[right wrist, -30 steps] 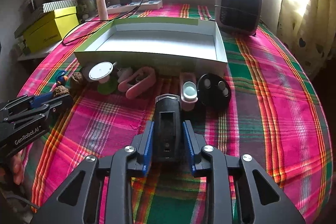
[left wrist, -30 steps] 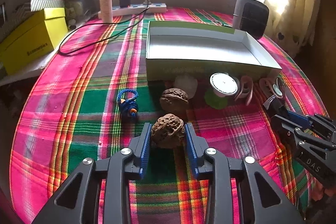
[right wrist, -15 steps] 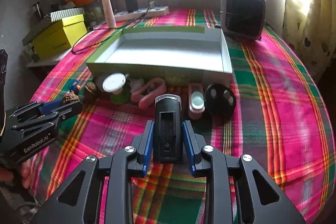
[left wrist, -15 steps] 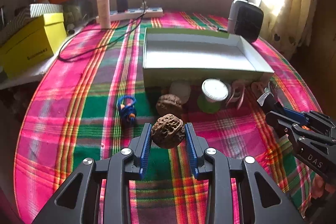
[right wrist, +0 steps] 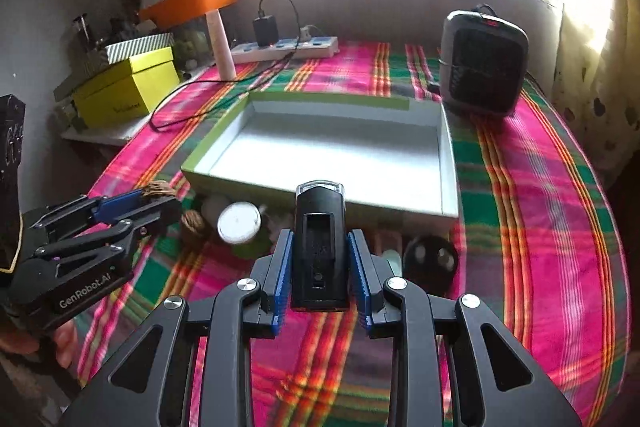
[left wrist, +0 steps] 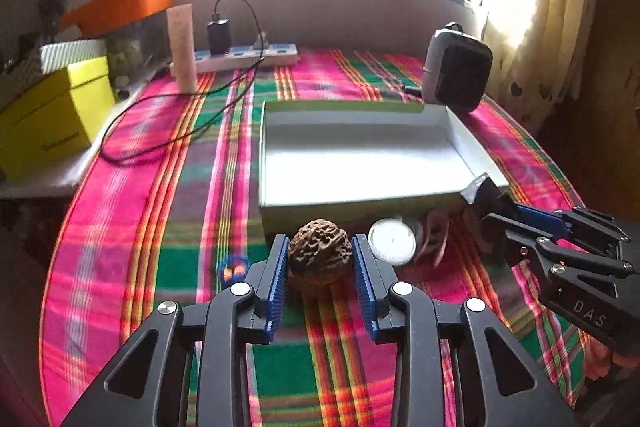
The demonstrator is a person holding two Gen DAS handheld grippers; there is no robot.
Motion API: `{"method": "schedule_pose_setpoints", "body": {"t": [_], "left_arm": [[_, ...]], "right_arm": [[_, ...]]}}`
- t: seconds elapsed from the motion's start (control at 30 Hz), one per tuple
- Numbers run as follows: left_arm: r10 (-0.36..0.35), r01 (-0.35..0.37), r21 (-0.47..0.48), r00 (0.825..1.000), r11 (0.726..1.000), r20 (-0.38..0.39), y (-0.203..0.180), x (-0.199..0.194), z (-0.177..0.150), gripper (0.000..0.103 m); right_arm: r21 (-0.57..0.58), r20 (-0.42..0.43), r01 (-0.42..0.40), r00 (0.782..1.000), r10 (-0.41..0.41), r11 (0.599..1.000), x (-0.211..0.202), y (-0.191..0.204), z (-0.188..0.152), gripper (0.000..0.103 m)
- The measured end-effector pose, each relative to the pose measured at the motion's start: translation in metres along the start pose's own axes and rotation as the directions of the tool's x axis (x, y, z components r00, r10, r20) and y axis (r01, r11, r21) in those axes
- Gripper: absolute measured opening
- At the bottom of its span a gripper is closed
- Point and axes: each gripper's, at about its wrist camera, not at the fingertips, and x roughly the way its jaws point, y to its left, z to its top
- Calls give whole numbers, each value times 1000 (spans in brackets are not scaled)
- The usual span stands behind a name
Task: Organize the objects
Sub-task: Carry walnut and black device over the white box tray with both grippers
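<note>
Spanning the plaid cloth's middle, the open box (right wrist: 448,163) sits empty; rigid card walls, a broad target. Right gripper (right wrist: 319,267) pinches the black device (right wrist: 319,247) by its flat sides, clear of the cloth, in front of the box's near wall (hard moulded casing, probably moderate weight, smooth, so a mid-body grip suits). Left gripper (left wrist: 320,269) clamps the walnut (left wrist: 319,251) across its widest part, likewise before the near wall: light, stiff, ridged shell resists slipping. A second walnut (right wrist: 193,222) lies loose.

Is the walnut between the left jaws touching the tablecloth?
Cannot tell. The left wrist view shows the walnut gripped, but its underside overlaps the tablecloth with no visible gap.
</note>
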Motion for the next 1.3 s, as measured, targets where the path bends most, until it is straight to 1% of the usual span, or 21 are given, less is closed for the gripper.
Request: {"method": "schedule_pose_setpoints", "body": {"t": [0.23, 0.3, 0.37, 0.47, 0.53, 0.77, 0.87, 0.93, 1.0, 1.3], "left_arm": [[14, -14, -16, 1000, 1000, 6, 7, 17, 26, 29], [3, -3, -21, 1000, 1000, 4, 11, 23, 33, 29], [14, -14, -30, 1000, 999, 0, 14, 30, 41, 30], [11, -11, -35, 1000, 999, -6, 18, 40, 51, 29], [-5, 5, -35, 1000, 999, -15, 19, 49, 57, 30], [4, -6, -30, 999, 1000, -46, 22, 81, 75, 29], [14, -15, -18, 998, 1000, -54, 21, 92, 82, 30], [3, -4, -10, 998, 1000, -62, 20, 99, 86, 30], [14, -13, 6, 997, 1000, -72, 19, 107, 90, 30], [24, -22, 19, 995, 1000, -96, 19, 131, 96, 30]], "right_arm": [[6, -17, -11, 1000, 11, 1000, 23, -1, 27, 29], [7, -24, -9, 1000, 9, 1000, 30, -2, 33, 29], [7, -28, -9, 1000, 9, 1000, 38, -2, 39, 29], [7, -36, -4, 999, 4, 1000, 50, -2, 50, 29], [6, -43, -1, 999, 1, 1000, 58, -3, 55, 29], [15, -73, 12, 997, -11, 1000, 86, -8, 69, 29], [18, -85, 17, 996, -16, 1000, 96, -11, 74, 29], [24, -94, 21, 995, -18, 999, 103, -14, 77, 29], [32, -102, 26, 995, -23, 999, 109, -16, 79, 29], [28, -114, 38, 993, -35, 999, 122, -18, 83, 29]]}}
